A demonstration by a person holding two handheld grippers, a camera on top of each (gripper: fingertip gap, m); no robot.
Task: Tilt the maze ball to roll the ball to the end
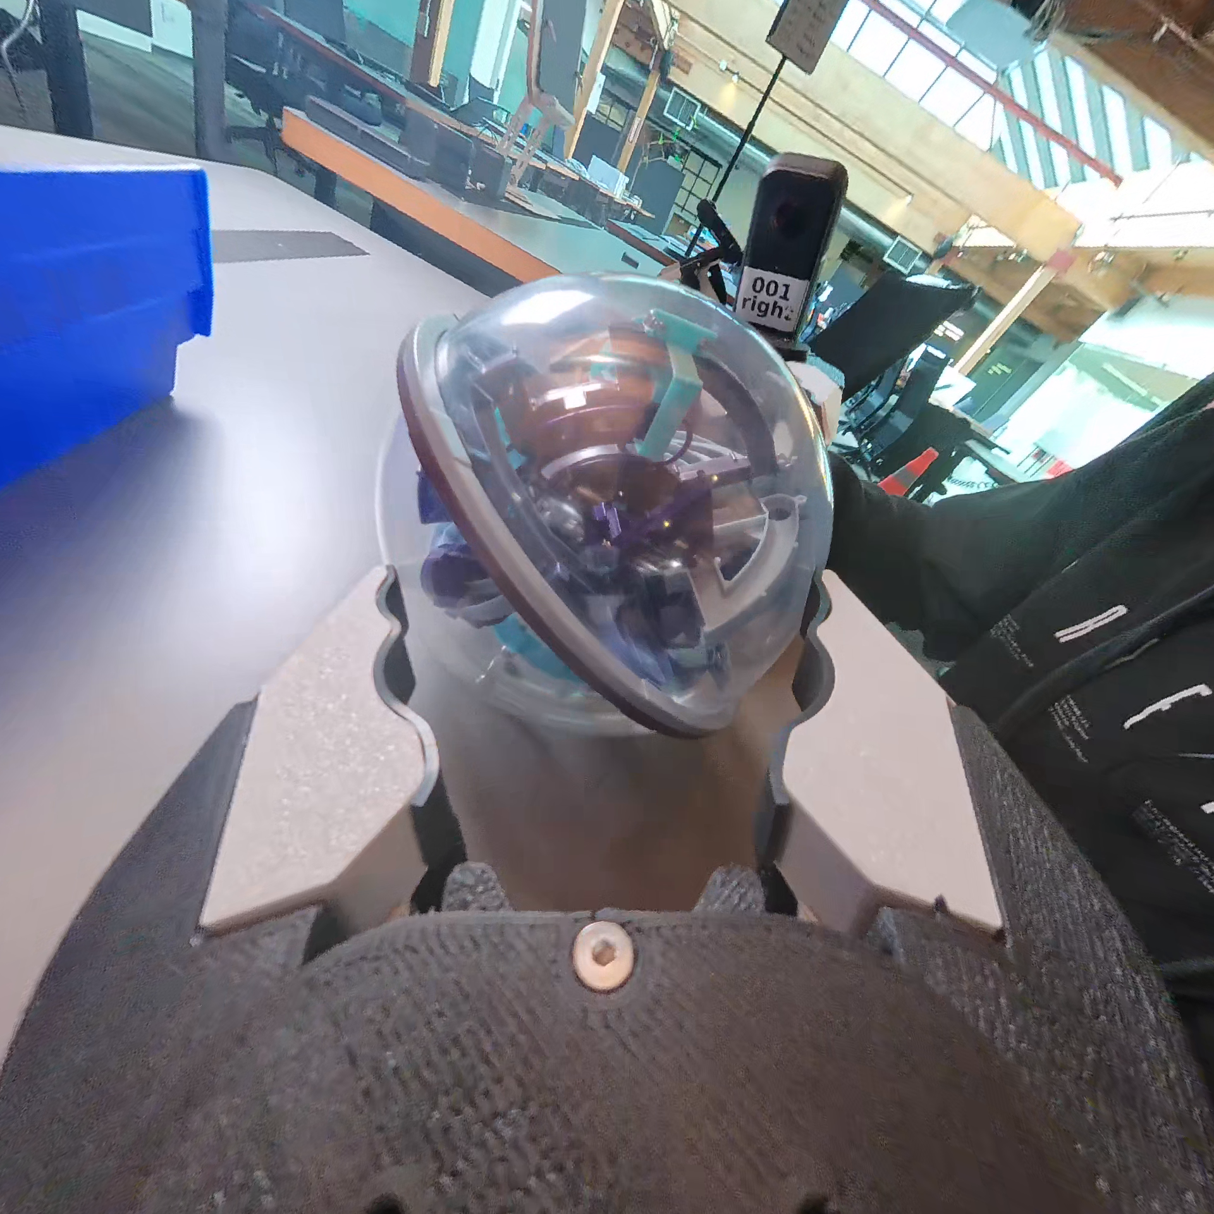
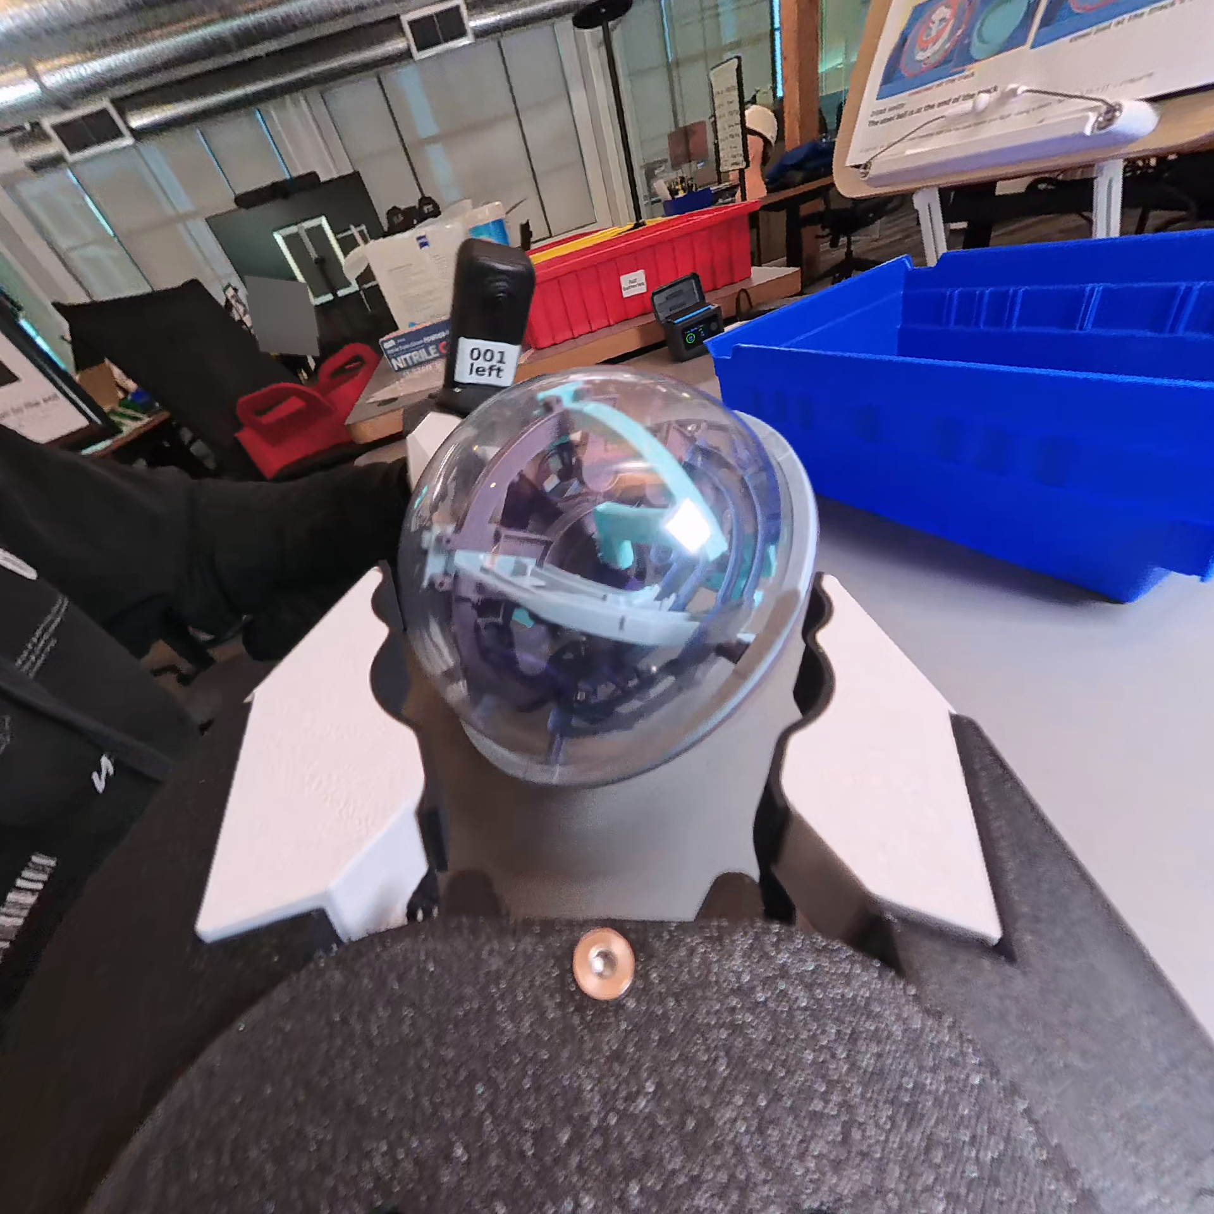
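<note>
The maze ball (image 1: 611, 506) is a clear plastic sphere with purple, teal and grey tracks inside and a dark seam ring running diagonally. It hangs above the grey table (image 1: 197, 591). My left gripper (image 1: 601, 584) is closed on its lower half, with both fingertips against its sides. My right gripper (image 2: 599, 584) grips the same maze ball (image 2: 604, 578) from the opposite side, fingertips touching the shell. Each view shows the other gripper's black camera behind the sphere (image 1: 785, 243) (image 2: 489, 335). I cannot pick out the small ball inside.
A blue bin (image 1: 85, 295) stands on the table to the left in the left wrist view, and it also appears at the right in the right wrist view (image 2: 985, 407). A person's black sleeve (image 1: 1051, 558) reaches in. A red bin (image 2: 630, 276) sits on a far bench.
</note>
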